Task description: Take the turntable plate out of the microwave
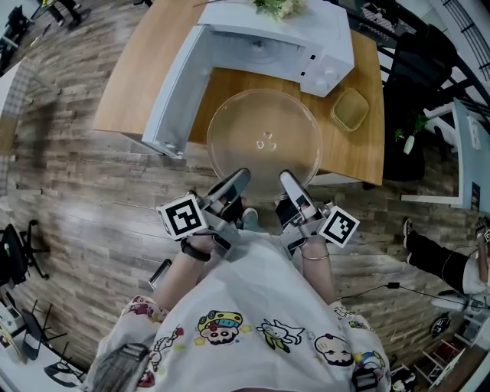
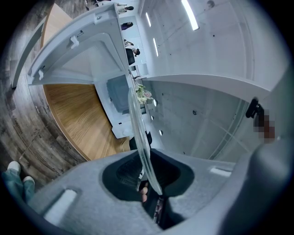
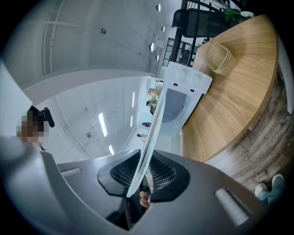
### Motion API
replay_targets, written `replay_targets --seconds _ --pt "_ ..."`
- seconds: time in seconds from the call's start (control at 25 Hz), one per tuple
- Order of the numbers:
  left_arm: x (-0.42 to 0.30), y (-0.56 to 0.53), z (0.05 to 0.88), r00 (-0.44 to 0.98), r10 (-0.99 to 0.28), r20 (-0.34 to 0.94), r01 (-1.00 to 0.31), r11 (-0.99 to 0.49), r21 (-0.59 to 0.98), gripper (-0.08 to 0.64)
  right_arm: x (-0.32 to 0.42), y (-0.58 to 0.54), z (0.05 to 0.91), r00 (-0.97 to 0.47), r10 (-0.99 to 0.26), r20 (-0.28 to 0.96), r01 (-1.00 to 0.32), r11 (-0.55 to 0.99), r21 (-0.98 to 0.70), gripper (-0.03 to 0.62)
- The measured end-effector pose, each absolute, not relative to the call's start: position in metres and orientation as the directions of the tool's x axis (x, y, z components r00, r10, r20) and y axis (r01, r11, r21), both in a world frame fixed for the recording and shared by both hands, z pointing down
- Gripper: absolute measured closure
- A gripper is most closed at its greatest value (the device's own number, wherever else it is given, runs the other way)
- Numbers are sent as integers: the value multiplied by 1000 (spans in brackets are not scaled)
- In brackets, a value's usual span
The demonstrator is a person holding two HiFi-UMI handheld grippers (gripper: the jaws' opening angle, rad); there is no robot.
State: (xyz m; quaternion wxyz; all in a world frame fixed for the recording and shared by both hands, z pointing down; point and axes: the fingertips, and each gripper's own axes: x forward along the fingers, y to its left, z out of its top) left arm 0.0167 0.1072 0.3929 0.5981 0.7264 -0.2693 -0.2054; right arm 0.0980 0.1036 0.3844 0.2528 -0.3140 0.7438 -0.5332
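The fingers of the left gripper (image 2: 146,173) were clenched on the near rim of the turntable plate (image 2: 136,124), whose clear glass edge ran straight between their ribbed pads. The fingers of the right gripper (image 3: 141,173) pinched the same rim a little further along, with the glass again seated between the pads. In the head view the left gripper (image 1: 239,181) and the right gripper (image 1: 288,182) sat side by side at the plate's near edge, both pointing level toward the microwave (image 1: 306,34).

The turntable plate (image 1: 264,138) was out of the microwave, held roughly flat in front of its open mouth and above the wooden surface (image 1: 149,65). Its far edge lay just short of the oven's front and its near edge reached out past the surface's front edge.

The microwave stood at the back of the surface with its cavity open toward the person; what lay on the cavity floor could not be made out. Its door (image 1: 170,96) was swung wide to the left of the oven, alongside the plate's left side and close to it. A small yellowish bowl (image 1: 350,109) sat on the surface just right of the microwave's front corner, near the plate's right edge but apart from it. Some greenery (image 1: 277,6) rested on top of the microwave. To the right of the microwave, off the surface, a dark chair (image 1: 417,57) stood on the wood-plank floor (image 1: 84,184).
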Motion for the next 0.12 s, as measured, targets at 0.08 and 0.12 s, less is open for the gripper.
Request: replay_targets --seconds 0.08,0.12 --pt "20 107 394 771 -636 26 -148 -139 979 511 101 104 385 -674 -738 -41 -196 232 -953 520" --pt "22 107 395 772 -636 28 -149 -138 979 511 103 104 386 -673 -739 -41 -196 231 -953 518"
